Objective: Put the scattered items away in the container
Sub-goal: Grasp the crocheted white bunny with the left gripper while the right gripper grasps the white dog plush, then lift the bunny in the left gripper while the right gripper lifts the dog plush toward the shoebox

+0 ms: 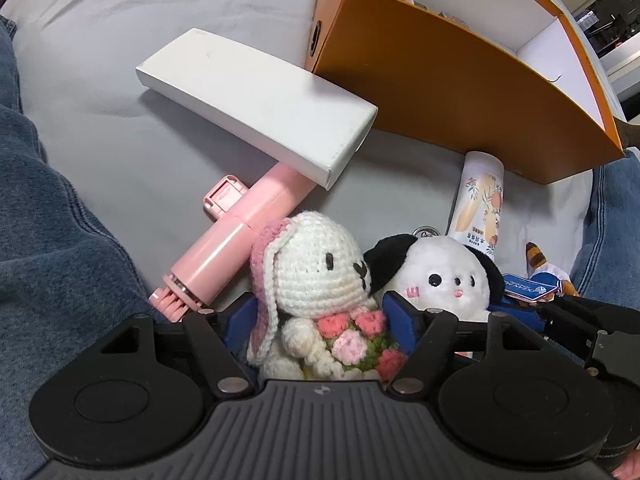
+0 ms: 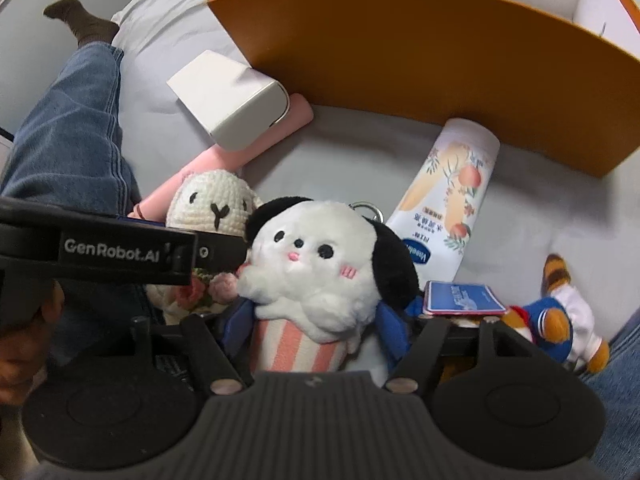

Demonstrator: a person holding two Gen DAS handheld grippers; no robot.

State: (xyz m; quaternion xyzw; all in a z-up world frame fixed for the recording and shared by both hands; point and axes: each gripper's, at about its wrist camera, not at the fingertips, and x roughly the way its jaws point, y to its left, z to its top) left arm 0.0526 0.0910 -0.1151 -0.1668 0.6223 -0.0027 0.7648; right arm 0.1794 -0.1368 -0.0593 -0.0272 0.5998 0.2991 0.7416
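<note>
Left wrist view: left gripper (image 1: 320,312) straddles crochet bunny (image 1: 316,276), blue pads either side, jaws spread, not pinching yet as far as I can tell.
Right wrist view: right gripper (image 2: 316,316) straddles plush puppy (image 2: 320,264), jaws wide, pads beside its striped base, no squeeze.
Landmark: orange box (image 1: 460,80), open top, beyond both toys.
Bunny place: just left of puppy, touching, near side of box.
Step judged: closing on each toy.
Do well: centre the pads on the body, not on an ear; soft, so close firmly.
Axis: both toys upright-ish, heads toward box, faces to cameras.
Lotion tube (image 2: 448,192): long axis toward box wall, end close against it.
</note>
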